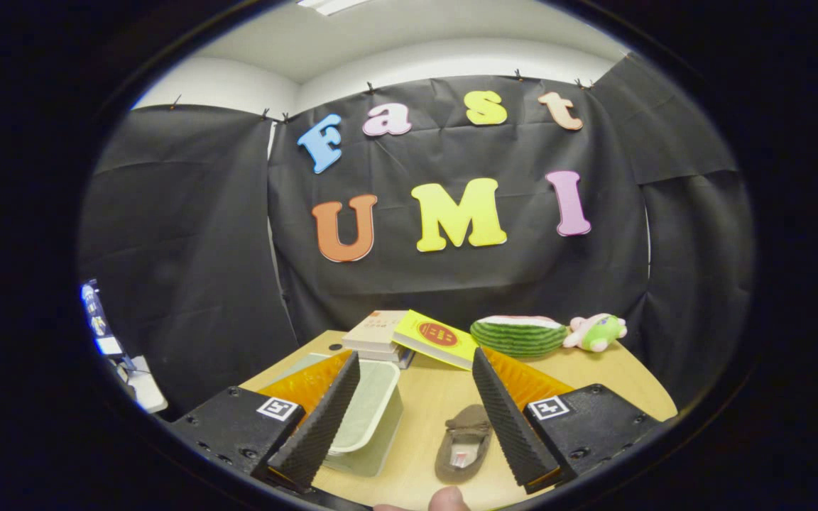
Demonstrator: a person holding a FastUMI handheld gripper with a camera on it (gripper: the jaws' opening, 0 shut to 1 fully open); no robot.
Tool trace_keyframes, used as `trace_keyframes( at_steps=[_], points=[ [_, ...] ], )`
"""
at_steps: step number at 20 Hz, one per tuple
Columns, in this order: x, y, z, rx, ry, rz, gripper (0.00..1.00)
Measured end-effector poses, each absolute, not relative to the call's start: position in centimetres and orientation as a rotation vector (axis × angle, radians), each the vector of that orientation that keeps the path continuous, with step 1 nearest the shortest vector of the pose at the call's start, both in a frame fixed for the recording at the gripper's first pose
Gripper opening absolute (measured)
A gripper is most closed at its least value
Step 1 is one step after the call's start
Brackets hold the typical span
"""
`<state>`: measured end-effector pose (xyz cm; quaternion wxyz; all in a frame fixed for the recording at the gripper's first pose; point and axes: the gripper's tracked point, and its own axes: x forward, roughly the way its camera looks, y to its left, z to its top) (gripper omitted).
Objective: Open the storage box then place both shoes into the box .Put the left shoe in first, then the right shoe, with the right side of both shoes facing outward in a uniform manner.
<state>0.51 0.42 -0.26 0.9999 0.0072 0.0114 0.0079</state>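
lighting and picture quality, as we find them: even, fairly bright indoor light from a ceiling lamp (pixel 331 4) at twelve o'clock, blown out to white. we note soft, short shadows under the storage box (pixel 366 419) and the shoe (pixel 464 443) on the table (pixel 615 376), with mild sheen on the tabletop. strong fisheye bending: wall and ceiling lines curve toward nine and three o'clock. we see the centre sharp; the gripper (pixel 409 415), fingers spread apart and holding nothing, is slightly soft at six o'clock. a screen (pixel 96 319) at eight o'clock glares blue-white.
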Motion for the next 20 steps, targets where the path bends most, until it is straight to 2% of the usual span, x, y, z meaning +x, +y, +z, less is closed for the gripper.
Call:
trace_keyframes(
  at_steps=[11, 20],
  points=[
    [1.7, 1.4, -1.6, 0.013, 0.075, 0.058, 0.99],
    [2.5, 2.5, -3.0, 0.088, 0.106, 0.189, 0.99]
  ],
)
